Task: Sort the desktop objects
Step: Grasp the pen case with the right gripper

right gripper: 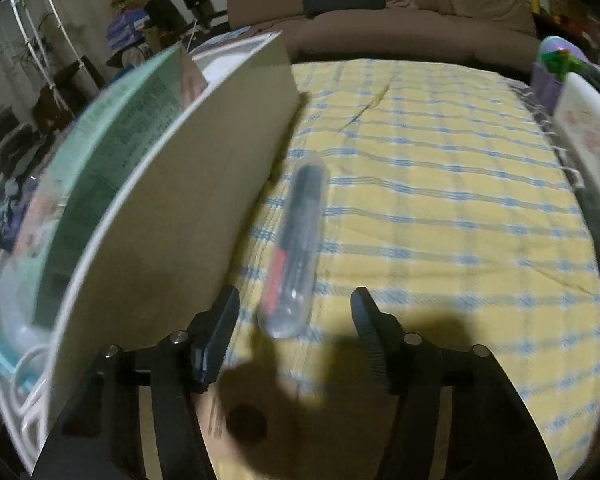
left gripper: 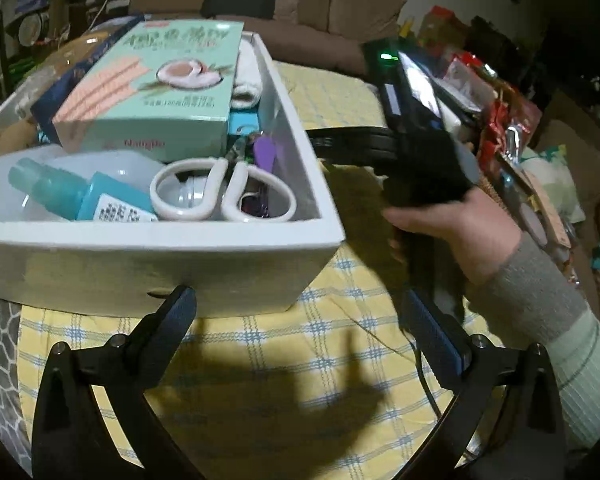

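Observation:
A clear tube (right gripper: pixel 300 240) with black and red pens inside lies on the yellow checked cloth (right gripper: pixel 420 160), close beside the white box (right gripper: pixel 188 208). My right gripper (right gripper: pixel 295 298) is open, its jaws either side of the tube's near end without pressing on it. In the left wrist view the white box (left gripper: pixel 180 256) holds a mint biscuit carton (left gripper: pixel 156 92), white scissors (left gripper: pixel 220 192) and a teal bottle (left gripper: pixel 72 196). My left gripper (left gripper: pixel 298 304) is open and empty just in front of the box's near wall. A hand (left gripper: pixel 452 232) holds the right gripper's black body (left gripper: pixel 420 140) to the right of the box.
Snack packets (left gripper: pixel 500 120) are piled at the right of the table. A white printed case (right gripper: pixel 588 132) and a purple and green toy (right gripper: pixel 556 64) sit at the cloth's right edge. A brown sofa (right gripper: pixel 400 20) stands behind. A thin black cable (left gripper: pixel 420 372) crosses the cloth.

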A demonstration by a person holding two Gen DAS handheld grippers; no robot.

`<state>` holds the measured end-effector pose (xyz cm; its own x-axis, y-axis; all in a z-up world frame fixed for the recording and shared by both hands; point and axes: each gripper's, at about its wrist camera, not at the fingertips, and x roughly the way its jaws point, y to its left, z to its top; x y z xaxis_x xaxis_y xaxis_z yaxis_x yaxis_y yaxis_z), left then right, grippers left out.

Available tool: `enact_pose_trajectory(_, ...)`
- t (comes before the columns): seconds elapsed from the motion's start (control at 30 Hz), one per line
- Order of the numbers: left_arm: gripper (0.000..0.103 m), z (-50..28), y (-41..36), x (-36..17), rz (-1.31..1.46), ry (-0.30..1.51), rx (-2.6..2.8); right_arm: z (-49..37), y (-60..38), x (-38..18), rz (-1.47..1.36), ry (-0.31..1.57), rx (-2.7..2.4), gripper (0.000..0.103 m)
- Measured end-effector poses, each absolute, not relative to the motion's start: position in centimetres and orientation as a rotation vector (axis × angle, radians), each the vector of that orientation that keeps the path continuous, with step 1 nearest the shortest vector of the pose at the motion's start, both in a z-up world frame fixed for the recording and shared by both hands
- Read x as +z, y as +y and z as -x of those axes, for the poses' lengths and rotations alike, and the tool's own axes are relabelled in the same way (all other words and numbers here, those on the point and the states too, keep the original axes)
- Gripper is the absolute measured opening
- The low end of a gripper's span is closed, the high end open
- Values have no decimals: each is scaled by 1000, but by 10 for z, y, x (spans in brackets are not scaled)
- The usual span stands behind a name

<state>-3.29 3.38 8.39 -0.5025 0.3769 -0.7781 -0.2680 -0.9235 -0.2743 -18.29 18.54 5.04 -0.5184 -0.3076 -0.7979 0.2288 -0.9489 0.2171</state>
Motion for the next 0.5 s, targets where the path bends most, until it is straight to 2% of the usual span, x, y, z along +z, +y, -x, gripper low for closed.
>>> enact_pose_trajectory(0.1, 103, 33, 35, 83, 1312, -150, 2433, 192, 177, 41, -1333, -42, -2503, 45)
enact_pose_trajectory(0.13, 103, 33, 36, 83, 1312, -147, 2429, 192, 175, 41, -1324, -14, -2499, 32)
enact_pose_trajectory(0.33, 103, 26, 37, 87, 1294, -173, 2399, 176, 193, 49, -1359, 57, -2446, 29)
enact_pose_trajectory(0.5, 100, 13, 52, 101, 1251, -161, 2353, 115, 235, 61, -1395, 154, -2370, 28)
